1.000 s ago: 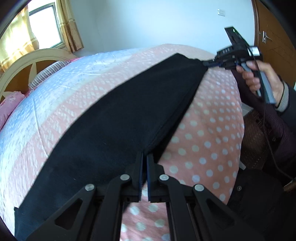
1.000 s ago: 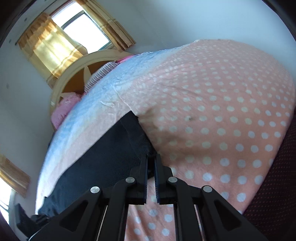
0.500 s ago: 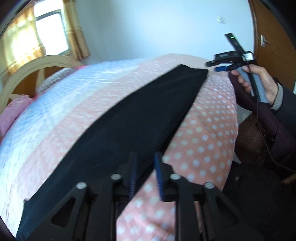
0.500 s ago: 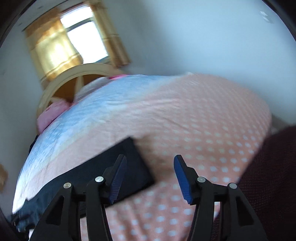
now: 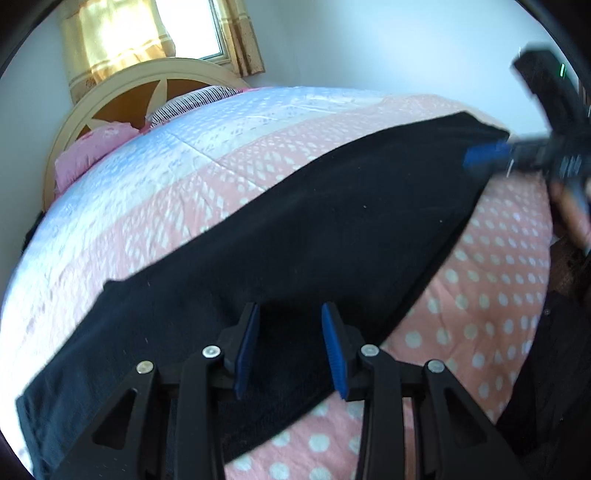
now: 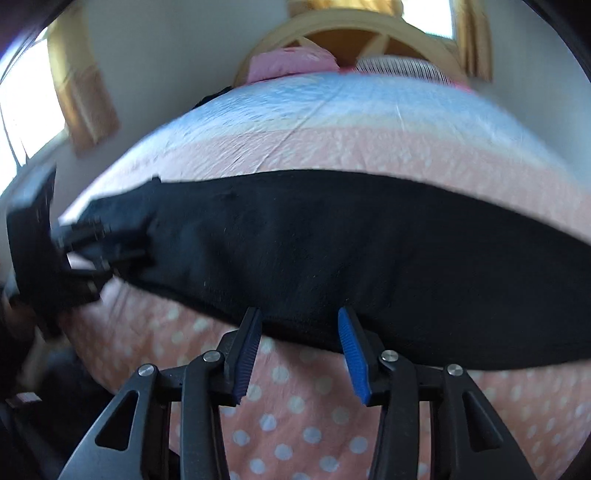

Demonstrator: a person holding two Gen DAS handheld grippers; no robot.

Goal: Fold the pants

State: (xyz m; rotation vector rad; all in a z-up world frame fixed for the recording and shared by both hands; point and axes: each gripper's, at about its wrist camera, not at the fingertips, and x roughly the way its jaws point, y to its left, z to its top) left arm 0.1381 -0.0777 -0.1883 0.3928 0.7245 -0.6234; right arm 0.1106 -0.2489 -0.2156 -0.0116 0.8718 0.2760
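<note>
Pants (image 5: pixel 295 236) made of black cloth are lying flat on the bed, as one long band that is running across the pink dotted bedspread (image 5: pixel 491 306). In the right wrist view the same pants (image 6: pixel 332 258) are stretching from the left side to the right side, and their near edge is lying just in front of the fingertips.

The left gripper (image 5: pixel 290 349) is hovering over one end of the pants. Its two blue pads (image 5: pixel 245 350) are standing apart, so the jaws are released and nothing is sitting between them. Black cloth is showing under the gap. I cannot tell if the fingertips are touching the cloth.

The right gripper (image 6: pixel 299 356) is also standing with its jaws released. Its blue pads (image 6: pixel 352 358) are wide apart, right at the near edge of the pants, with dotted bedspread (image 6: pixel 295 406) showing below them. It is not gripping anything.

Each gripper is appearing in the other camera too, but blurred. The right gripper (image 5: pixel 491 155) is showing at the far end of the pants, with a blue pad near the corner of the cloth. The left gripper (image 6: pixel 92 243) is showing at the left end of the cloth.

Farther away, a pale blue part of the bedspread (image 5: pixel 155 162) is lying beyond the pants. Behind it a pink pillow (image 5: pixel 96 147), a striped pillow (image 5: pixel 195 101) and a curved cream headboard (image 5: pixel 122 81) are standing under a window with yellow curtains (image 5: pixel 240 33).
</note>
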